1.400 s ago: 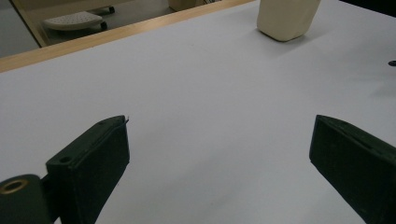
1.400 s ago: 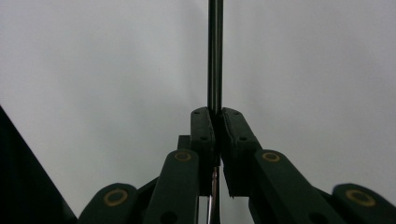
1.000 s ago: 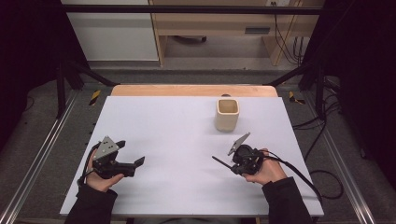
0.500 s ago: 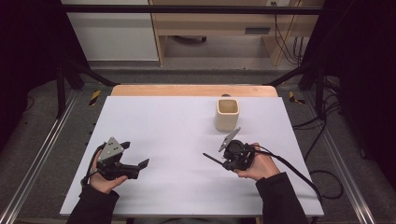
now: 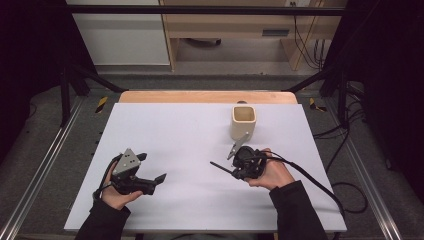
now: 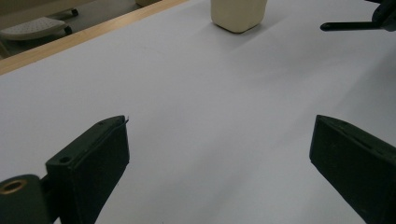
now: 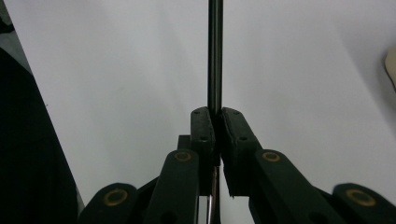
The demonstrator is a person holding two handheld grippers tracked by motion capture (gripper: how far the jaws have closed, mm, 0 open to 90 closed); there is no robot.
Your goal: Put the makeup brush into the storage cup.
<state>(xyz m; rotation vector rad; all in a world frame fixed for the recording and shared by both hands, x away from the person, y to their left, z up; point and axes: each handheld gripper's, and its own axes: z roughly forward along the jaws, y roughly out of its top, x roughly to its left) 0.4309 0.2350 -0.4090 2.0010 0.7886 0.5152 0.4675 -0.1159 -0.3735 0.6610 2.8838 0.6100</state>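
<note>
Your right gripper, its jaws clamped together on a thin dark rod, has drifted from the lower right of the high view up and leftward, closer below the cream cup. That suggests you are carrying the rod toward the cup, probably to drop it in. Your left gripper has stayed at the lower left over the white desk, jaws wide apart and empty. Count: one rod, one cup, two grippers.
</note>
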